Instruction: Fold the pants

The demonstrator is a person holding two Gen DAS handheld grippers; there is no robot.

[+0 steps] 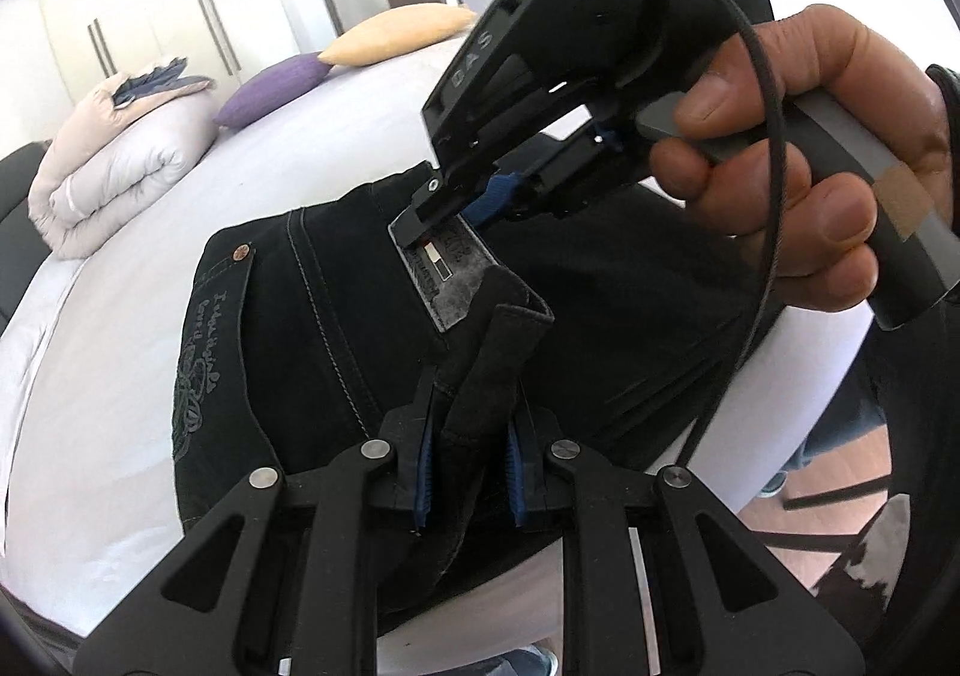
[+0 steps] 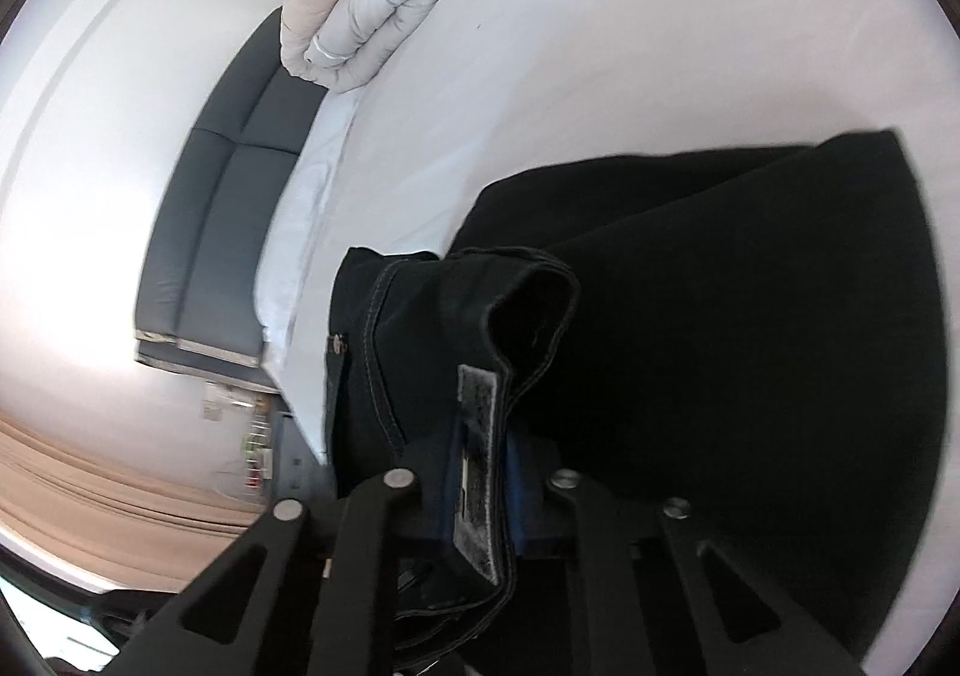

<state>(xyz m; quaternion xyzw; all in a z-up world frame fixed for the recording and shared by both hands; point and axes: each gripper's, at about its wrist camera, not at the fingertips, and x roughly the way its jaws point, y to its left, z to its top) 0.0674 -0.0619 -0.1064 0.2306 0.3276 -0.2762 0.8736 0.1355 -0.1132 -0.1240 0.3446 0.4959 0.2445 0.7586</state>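
Both grippers, L (image 1: 468,472) & R (image 2: 480,490), clenched on pants (image 1: 312,328) waistband; thin bite w/ R could slip

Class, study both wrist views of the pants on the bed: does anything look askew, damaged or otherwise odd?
Nothing looks damaged or spilled. The black pants lie bunched rather than flat on the white bed: the left tool pinches up a fabric fold, and the right tool clamps the waistband at its grey label.

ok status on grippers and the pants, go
Left gripper shut on black pants waistband fold. Right gripper shut on the grey waistband patch. Nothing in the way.
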